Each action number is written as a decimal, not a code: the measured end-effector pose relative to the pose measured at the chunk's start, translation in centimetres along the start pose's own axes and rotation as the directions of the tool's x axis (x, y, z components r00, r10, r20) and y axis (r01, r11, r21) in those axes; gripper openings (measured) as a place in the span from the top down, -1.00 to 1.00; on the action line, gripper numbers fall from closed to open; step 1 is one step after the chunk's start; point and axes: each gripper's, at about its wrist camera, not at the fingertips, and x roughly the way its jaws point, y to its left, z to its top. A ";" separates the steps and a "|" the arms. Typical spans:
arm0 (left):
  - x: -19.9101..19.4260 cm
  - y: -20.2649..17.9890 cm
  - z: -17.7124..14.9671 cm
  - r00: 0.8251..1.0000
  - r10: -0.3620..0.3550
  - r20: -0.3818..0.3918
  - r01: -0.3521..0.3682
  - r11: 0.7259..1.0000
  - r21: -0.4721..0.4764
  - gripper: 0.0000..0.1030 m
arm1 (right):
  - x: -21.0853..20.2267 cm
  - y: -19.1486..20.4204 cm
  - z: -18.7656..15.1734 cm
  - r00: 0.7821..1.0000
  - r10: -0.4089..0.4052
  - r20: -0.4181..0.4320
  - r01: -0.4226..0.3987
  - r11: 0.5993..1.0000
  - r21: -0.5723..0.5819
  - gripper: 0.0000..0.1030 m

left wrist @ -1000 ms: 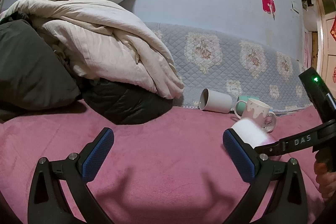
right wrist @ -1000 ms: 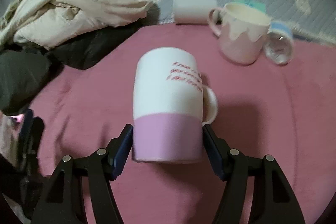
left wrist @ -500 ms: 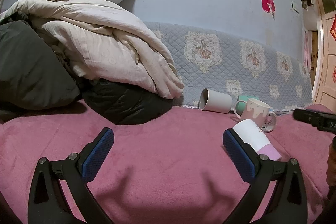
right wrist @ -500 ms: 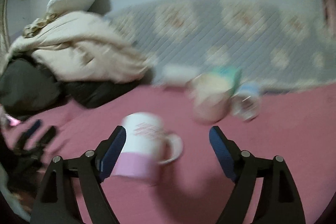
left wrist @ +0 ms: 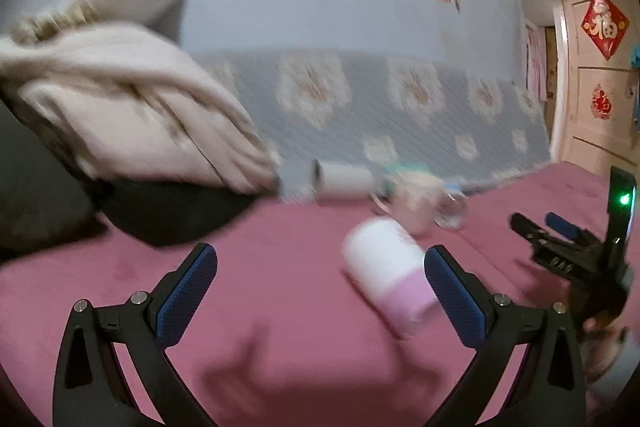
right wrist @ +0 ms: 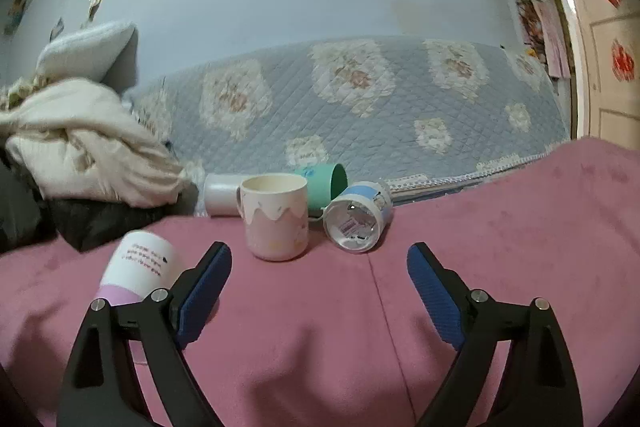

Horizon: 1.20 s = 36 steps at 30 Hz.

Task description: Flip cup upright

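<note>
A white mug with a lilac band point(left wrist: 390, 273) lies on its side on the pink blanket point(left wrist: 280, 327), just left of my left gripper's right finger. It also shows in the right wrist view point(right wrist: 136, 269), behind the right gripper's left finger. My left gripper point(left wrist: 320, 287) is open and empty. My right gripper point(right wrist: 319, 293) is open and empty, and shows in the left wrist view at the right point(left wrist: 556, 239). A pink drip-pattern mug point(right wrist: 276, 217) stands upright ahead.
A blue-and-clear cup point(right wrist: 358, 215), a green cup point(right wrist: 324, 183) and a white cup point(right wrist: 218, 195) lie on their sides against the quilted grey backrest point(right wrist: 360, 107). Piled cream bedding point(right wrist: 84, 147) and dark clothes sit at the left.
My right gripper opened, let go of the white-and-lilac mug and drew away to the right. The mug now lies on its side. My left gripper has swung right toward it.
</note>
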 end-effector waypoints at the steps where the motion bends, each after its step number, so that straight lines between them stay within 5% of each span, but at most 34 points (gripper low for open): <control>1: 1.0 -0.5 0.1 0.998 -0.028 -0.057 0.027 0.999 -0.018 -1.00 | 0.1 0.2 -0.2 1.000 0.003 -0.004 -0.003 1.000 -0.007 -1.00; 4: 4.4 -1.8 0.0 0.963 -0.144 -0.226 0.124 0.987 -0.098 -1.00 | 0.7 1.0 -0.6 0.999 0.010 -0.033 -0.012 0.999 -0.046 -1.00; 6: 5.5 -2.4 -0.4 0.940 -0.211 -0.268 0.165 0.969 -0.184 -1.00 | 0.8 1.5 -0.8 0.999 0.008 -0.039 -0.011 0.998 -0.068 -1.00; 12: 9.5 -4.3 -2.0 0.881 -0.289 -0.376 0.175 0.935 -0.309 -0.99 | -0.9 0.7 -0.8 0.999 -0.033 0.042 0.035 0.999 -0.029 -1.00; 15: 11.0 -4.0 -3.2 0.855 -0.299 -0.424 0.140 0.920 -0.365 -0.74 | -1.4 -0.3 -0.7 0.997 -0.036 0.064 0.035 0.999 0.017 -1.00; 17: 10.6 -3.8 -3.1 0.867 -0.292 -0.404 0.142 0.922 -0.361 -0.35 | -1.2 -0.4 -0.6 0.998 -0.036 0.052 0.035 0.999 0.023 -1.00; 19: 9.8 -3.4 -2.9 0.865 -0.330 -0.379 0.189 0.912 -0.364 -0.34 | -1.0 -0.3 -0.6 0.998 -0.036 0.048 0.035 0.999 0.020 -1.00; 23: 7.6 -2.4 -2.1 0.913 -0.257 -0.316 0.157 0.939 -0.307 -0.33 | -1.8 0.1 -0.7 0.994 -0.066 0.086 0.066 0.998 0.008 -1.00; 28: 4.7 -3.1 -0.2 0.963 -0.131 -0.235 0.111 0.989 -0.094 -0.31 | -2.3 1.3 -0.7 0.991 -0.077 0.113 0.083 0.996 -0.045 -1.00; 31: 4.3 -4.7 0.3 0.972 -0.058 -0.226 0.074 0.995 0.065 -0.30 | -2.4 1.4 -0.7 0.988 -0.097 0.116 0.103 0.994 -0.044 -1.00; 36: 5.5 -5.6 1.2 0.974 -0.022 -0.227 0.043 0.995 0.085 -0.29 | -2.9 1.8 -0.8 0.983 -0.116 0.139 0.126 0.990 -0.060 -1.00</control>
